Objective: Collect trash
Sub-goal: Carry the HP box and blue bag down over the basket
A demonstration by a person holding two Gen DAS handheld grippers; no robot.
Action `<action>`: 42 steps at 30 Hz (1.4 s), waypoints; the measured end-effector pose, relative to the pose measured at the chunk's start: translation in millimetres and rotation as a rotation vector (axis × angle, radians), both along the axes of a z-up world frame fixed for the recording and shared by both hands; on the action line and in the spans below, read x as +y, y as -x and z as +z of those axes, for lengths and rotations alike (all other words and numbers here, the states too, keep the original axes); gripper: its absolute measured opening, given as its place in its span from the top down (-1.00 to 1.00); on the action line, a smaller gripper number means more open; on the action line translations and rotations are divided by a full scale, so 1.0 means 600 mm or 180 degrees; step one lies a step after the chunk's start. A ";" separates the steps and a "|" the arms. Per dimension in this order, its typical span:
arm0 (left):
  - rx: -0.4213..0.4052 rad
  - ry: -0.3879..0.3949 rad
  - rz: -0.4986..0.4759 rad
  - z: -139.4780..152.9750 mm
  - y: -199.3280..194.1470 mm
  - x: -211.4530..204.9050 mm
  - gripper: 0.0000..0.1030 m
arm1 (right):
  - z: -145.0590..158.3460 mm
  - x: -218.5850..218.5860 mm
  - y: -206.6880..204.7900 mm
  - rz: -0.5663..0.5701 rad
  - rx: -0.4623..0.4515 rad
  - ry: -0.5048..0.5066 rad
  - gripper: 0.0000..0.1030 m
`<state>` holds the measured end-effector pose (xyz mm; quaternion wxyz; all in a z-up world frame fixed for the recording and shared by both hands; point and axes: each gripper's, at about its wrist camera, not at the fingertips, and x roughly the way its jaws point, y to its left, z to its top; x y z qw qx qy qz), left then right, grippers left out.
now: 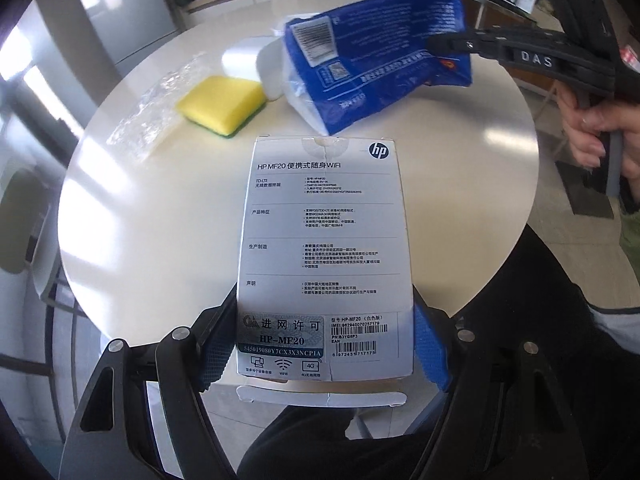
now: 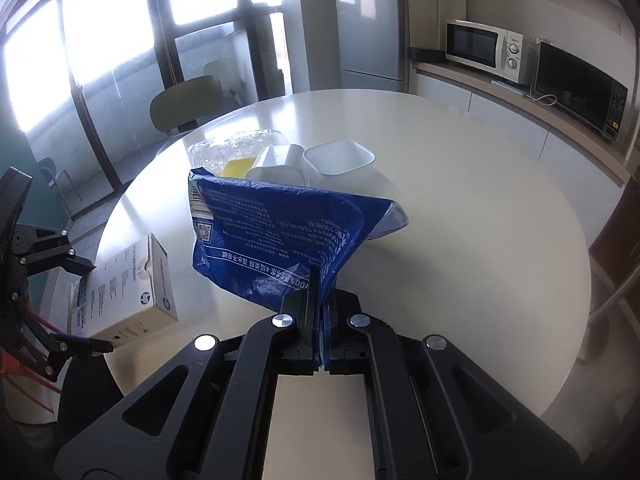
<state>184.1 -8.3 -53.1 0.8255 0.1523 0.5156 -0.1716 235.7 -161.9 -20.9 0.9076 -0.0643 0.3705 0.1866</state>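
Note:
My left gripper (image 1: 324,344) is shut on a white HP cardboard box (image 1: 324,240), its blue pads (image 1: 216,344) pressing the box's two sides near the bottom end. In the right wrist view the box (image 2: 132,292) hangs over the table's near-left edge in the left gripper (image 2: 98,307). My right gripper (image 2: 319,276) is shut on a fold of a crumpled blue plastic bag (image 2: 272,232), which is lifted off the table. The left wrist view has the bag (image 1: 380,60) at the top with the right gripper (image 1: 440,44) pinching it, held by a hand (image 1: 592,128).
On the round white table (image 2: 460,240) lie a yellow sponge (image 1: 222,104), clear plastic wrap (image 1: 152,108), a white square tub (image 2: 340,156) and another white container (image 2: 276,168). A chair (image 2: 184,100) stands behind; microwaves (image 2: 484,48) sit on the right counter.

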 end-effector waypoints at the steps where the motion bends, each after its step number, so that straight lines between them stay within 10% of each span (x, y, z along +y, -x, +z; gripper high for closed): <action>1: -0.0009 0.0016 0.0086 0.001 0.004 0.006 -0.45 | -0.003 0.000 0.004 -0.0002 0.0007 -0.0013 0.99; 9: -0.0306 0.0194 0.0778 0.035 0.034 0.044 -0.45 | 0.000 0.000 0.059 -0.0004 -0.0055 -0.0087 0.99; 24: -0.0655 0.0240 0.1095 0.053 0.167 0.060 -0.45 | 0.021 -0.003 0.209 0.0053 -0.0231 -0.0103 0.99; 42: -0.0483 0.0699 0.1489 -0.028 0.317 0.090 -0.45 | 0.004 0.017 0.374 0.0391 -0.0160 -0.0133 0.99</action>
